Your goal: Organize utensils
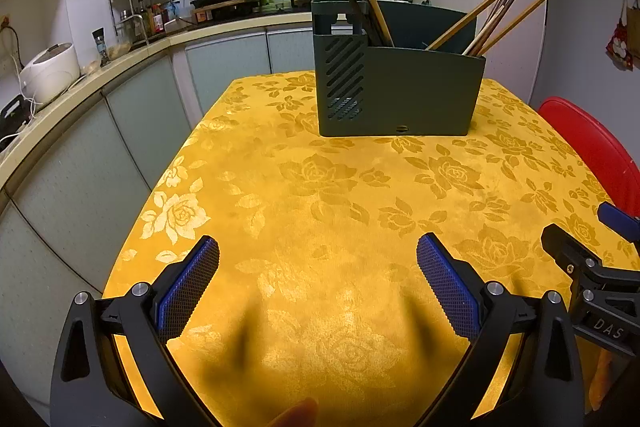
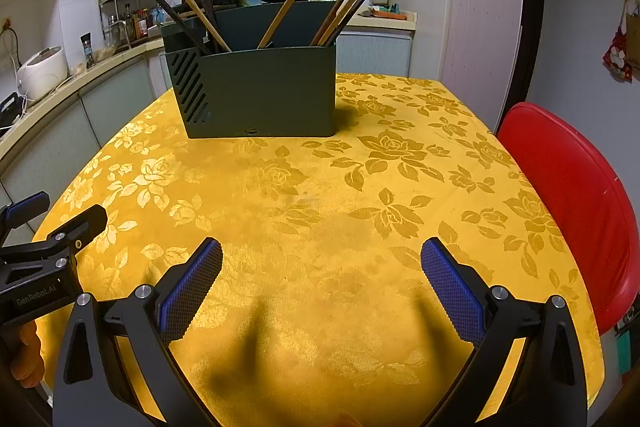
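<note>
The holder (image 1: 400, 87) is seen standing upright on the counter (image 1: 320, 207), at 12 o'clock from both grippers and well apart from them. Chopsticks (image 1: 492, 19) lean inside it, in two groups. The left hand-held gripper (image 1: 318, 259) is spread wide and holds nothing. The right hand-held gripper (image 2: 322, 259) is likewise spread wide and empty. A red chair (image 2: 568, 195) is seen at 3 o'clock.

Left gripper (image 1: 318, 263) spread wide, nothing between its blue pads, low over yellow floral tablecloth (image 1: 320, 195). Dark green utensil holder (image 1: 400, 91) far centre, chopsticks (image 1: 492, 19) leaning inside. Right gripper (image 1: 592, 239) at right edge, red chair (image 1: 592, 147) behind.
</note>
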{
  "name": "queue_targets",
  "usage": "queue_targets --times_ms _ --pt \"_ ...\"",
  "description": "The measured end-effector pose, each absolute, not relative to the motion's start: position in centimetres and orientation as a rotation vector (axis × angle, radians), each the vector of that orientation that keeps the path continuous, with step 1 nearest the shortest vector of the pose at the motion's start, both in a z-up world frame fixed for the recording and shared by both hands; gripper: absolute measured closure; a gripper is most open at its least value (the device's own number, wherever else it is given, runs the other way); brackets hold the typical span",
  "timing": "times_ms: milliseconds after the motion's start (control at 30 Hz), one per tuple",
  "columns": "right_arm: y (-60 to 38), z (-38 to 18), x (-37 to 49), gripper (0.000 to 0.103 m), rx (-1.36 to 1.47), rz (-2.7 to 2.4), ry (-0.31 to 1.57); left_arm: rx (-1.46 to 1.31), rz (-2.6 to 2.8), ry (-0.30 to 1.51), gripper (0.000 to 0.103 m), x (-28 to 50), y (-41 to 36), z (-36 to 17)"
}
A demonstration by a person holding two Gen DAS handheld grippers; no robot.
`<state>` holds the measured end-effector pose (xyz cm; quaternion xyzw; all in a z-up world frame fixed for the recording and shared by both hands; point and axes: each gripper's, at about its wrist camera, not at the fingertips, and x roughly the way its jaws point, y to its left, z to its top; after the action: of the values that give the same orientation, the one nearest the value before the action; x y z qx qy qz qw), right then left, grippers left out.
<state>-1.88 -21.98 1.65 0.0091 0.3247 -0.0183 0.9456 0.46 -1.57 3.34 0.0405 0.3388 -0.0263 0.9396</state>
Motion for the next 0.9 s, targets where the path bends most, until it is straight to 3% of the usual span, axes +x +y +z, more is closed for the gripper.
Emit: queue_targets --times_ms 900 --pt "-22.07 1.64 -1.87 0.007 0.020 -0.042 0.663 0.082 -0.057 0.704 0.007 0.53 -1.80 2.98"
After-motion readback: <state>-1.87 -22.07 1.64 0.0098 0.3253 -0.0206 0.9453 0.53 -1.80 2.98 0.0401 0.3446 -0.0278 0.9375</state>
